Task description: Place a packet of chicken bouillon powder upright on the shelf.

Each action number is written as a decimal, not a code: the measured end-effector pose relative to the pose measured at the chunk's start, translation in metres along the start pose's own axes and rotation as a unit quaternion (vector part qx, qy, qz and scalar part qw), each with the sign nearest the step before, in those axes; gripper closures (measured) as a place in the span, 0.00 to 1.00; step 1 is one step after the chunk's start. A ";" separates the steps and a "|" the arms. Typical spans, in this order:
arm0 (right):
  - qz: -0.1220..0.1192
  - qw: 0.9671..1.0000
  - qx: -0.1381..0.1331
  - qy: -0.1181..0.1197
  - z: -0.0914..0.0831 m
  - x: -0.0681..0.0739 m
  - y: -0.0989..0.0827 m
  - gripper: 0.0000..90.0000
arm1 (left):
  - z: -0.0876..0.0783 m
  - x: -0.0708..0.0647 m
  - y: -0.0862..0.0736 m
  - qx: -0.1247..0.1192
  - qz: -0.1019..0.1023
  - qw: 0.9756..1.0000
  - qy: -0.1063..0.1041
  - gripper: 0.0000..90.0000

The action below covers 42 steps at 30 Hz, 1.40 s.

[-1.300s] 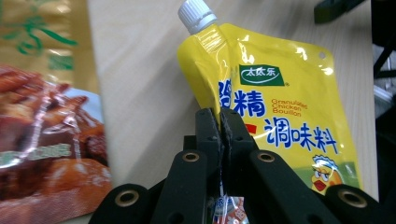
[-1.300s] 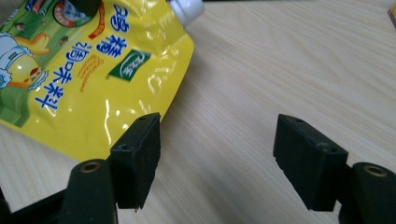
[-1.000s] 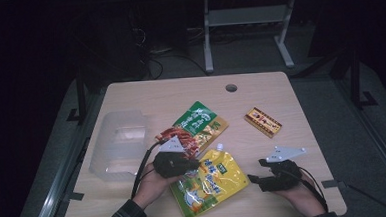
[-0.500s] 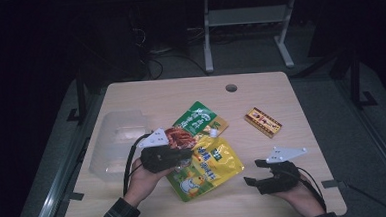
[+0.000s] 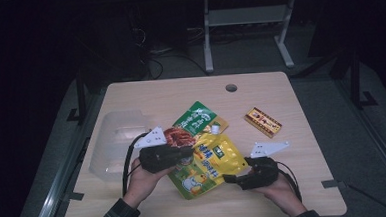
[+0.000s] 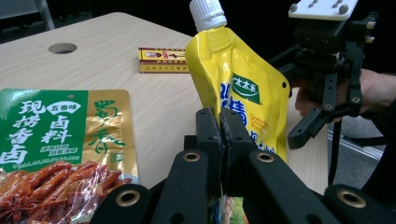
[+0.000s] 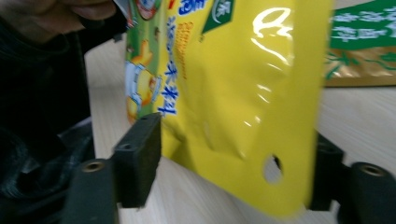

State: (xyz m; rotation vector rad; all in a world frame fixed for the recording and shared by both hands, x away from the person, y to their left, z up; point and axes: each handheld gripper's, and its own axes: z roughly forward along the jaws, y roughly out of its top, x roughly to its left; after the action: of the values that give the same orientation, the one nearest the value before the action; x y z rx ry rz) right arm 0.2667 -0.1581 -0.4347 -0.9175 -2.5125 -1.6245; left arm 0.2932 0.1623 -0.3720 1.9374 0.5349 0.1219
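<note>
Left tongs (image 5: 183,153): pressed together on one edge of the yellow spout pouch (image 5: 208,160), the pads pinching the film (image 6: 219,135).
Yellow spout pouch: raised off the desk (image 5: 291,108) at the held side, white cap (image 6: 206,14) upward in the left gripper view; it sat at the near middle of the desk, overlapping the green sachet (image 5: 199,119).
Right tongs (image 5: 229,178): spread, jaws just closing in, the pouch's punched-hole corner (image 7: 280,177) between them; contact could not be told.
Green sachet: flat, just behind the pouch.
Small red-and-yellow box (image 5: 263,122): apart, toward the right.
Clear plastic tub (image 5: 115,140): at the left edge.
</note>
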 end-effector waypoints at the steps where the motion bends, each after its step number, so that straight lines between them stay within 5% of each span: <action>1: 0.003 1.000 -0.007 0.015 0.005 -0.001 0.001 0.48 | 0.000 0.000 0.000 -0.004 -0.002 1.000 0.002 0.98; 13: -0.001 0.998 -0.036 0.049 0.012 -0.002 0.009 0.97 | -0.001 0.002 -0.002 -0.007 -0.005 1.000 0.008 0.98; 25: -0.040 0.998 -0.018 0.042 0.002 0.000 0.016 1.00 | 0.001 0.000 -0.003 -0.002 0.006 1.000 0.006 0.94; 34: -0.075 0.996 -0.012 0.047 -0.005 0.009 0.028 1.00 | -0.009 -0.001 -0.004 0.023 0.011 0.999 0.030 0.56; 35: -0.076 0.996 -0.011 0.047 -0.007 0.010 0.030 1.00 | -0.012 -0.003 -0.005 0.029 0.015 0.998 0.045 0.40; 42: -0.086 0.995 -0.005 0.039 -0.014 0.012 0.040 1.00 | -0.017 -0.013 -0.020 0.054 0.018 0.997 0.045 0.26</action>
State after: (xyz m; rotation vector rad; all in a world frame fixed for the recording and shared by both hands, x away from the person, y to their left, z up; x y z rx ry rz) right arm 0.2717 -0.1534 -0.3917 -0.6391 -2.5956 -1.6833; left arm 0.2700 0.1781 -0.3810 2.0557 0.5757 0.2082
